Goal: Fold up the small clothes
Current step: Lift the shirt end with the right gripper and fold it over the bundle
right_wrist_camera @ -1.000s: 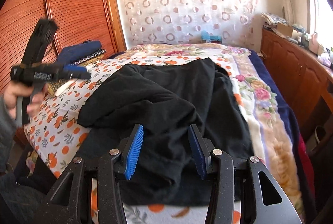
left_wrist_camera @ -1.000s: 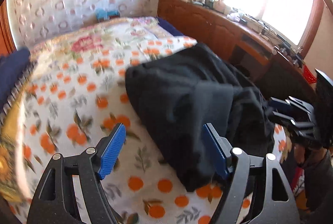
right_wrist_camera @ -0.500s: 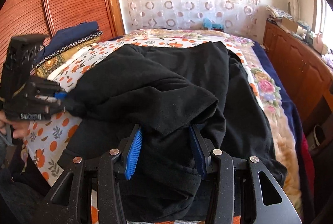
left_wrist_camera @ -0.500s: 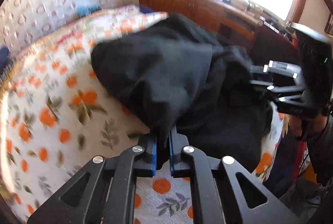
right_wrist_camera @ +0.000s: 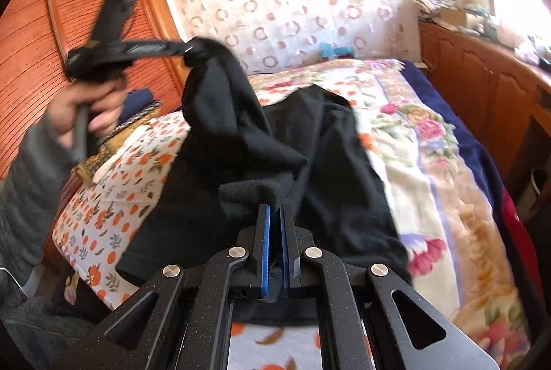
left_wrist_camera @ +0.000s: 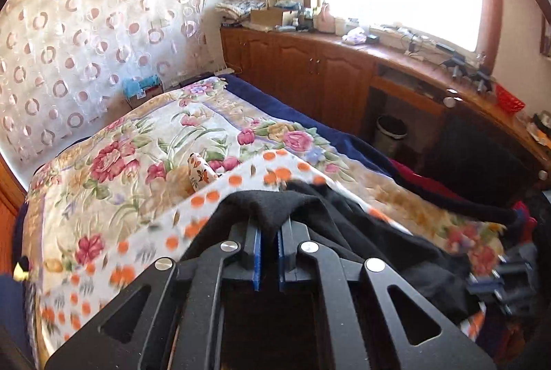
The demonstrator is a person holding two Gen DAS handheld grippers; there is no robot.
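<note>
A black garment (left_wrist_camera: 361, 232) (right_wrist_camera: 327, 163) lies crumpled on the orange-print sheet (left_wrist_camera: 137, 260) at the near end of the bed. My left gripper (left_wrist_camera: 269, 229) is shut on one corner of it. In the right wrist view a hand holds that left gripper (right_wrist_camera: 187, 51) high at the upper left, and the black corner hangs from it in a stretched peak. My right gripper (right_wrist_camera: 274, 210) is low at the near edge, its jaws closing tight on a thick fold of the same garment. It appears blurred as the right gripper (left_wrist_camera: 477, 282) at the lower right of the left wrist view.
A floral blanket (left_wrist_camera: 155, 136) covers the far half of the bed, with a small rolled cloth (left_wrist_camera: 199, 168) on it. A wooden cabinet (left_wrist_camera: 310, 70) and a bin (left_wrist_camera: 391, 129) line the window side. A slatted wardrobe (right_wrist_camera: 34, 36) and stacked folded cloths (right_wrist_camera: 137, 101) stand left.
Both grippers went from open to shut on the black garment. The left one then rose and swung away, lifting its corner off the bed. The right one stayed low.
</note>
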